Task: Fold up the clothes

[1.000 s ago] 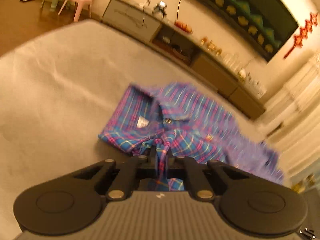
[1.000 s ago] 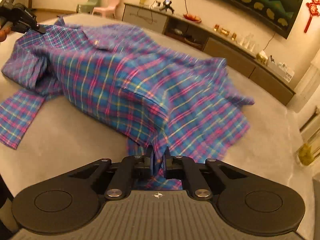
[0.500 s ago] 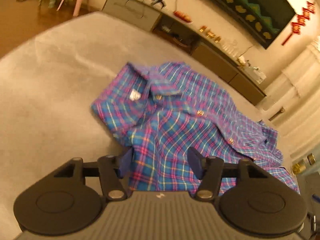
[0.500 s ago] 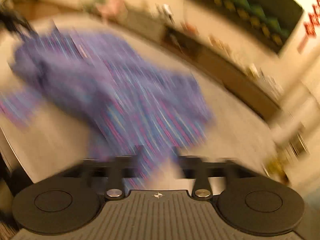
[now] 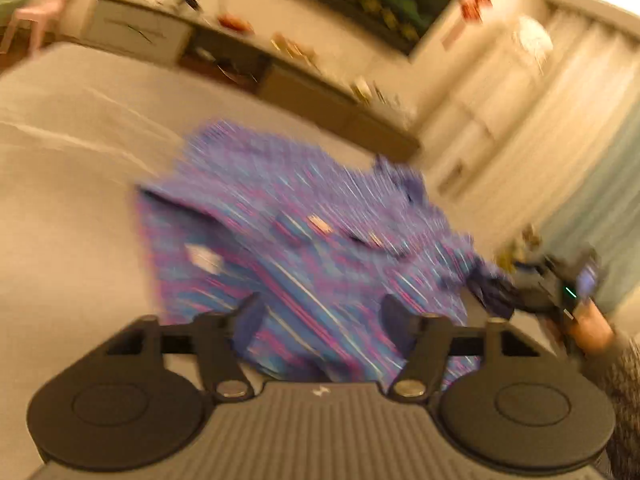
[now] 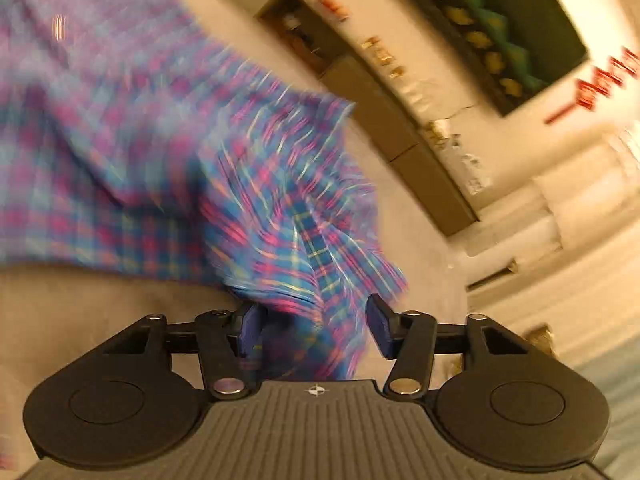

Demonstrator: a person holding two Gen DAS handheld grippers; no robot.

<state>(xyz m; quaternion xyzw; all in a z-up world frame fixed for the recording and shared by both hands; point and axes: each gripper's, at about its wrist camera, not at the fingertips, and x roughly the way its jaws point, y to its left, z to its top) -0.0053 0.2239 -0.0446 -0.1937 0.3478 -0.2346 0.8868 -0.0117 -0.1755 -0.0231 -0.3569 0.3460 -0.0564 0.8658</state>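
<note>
While blurred, plaid shirt [image 5: 304, 236] edges unclear

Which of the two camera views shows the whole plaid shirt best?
The left wrist view: the plaid shirt lies almost entirely in frame on the grey cloth surface, though blurred. The right wrist view shows only one close, blurred part, with a hem hanging between the open fingers of the right claw.

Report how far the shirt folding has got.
Early stage. Done: the plaid shirt lies on the grey table, front up, still rumpled. In hand: nothing gripped; the left claw is opening over the fabric, and the right claw is closing with the hem between its pads, not yet pinched. Left: every fold.
</note>
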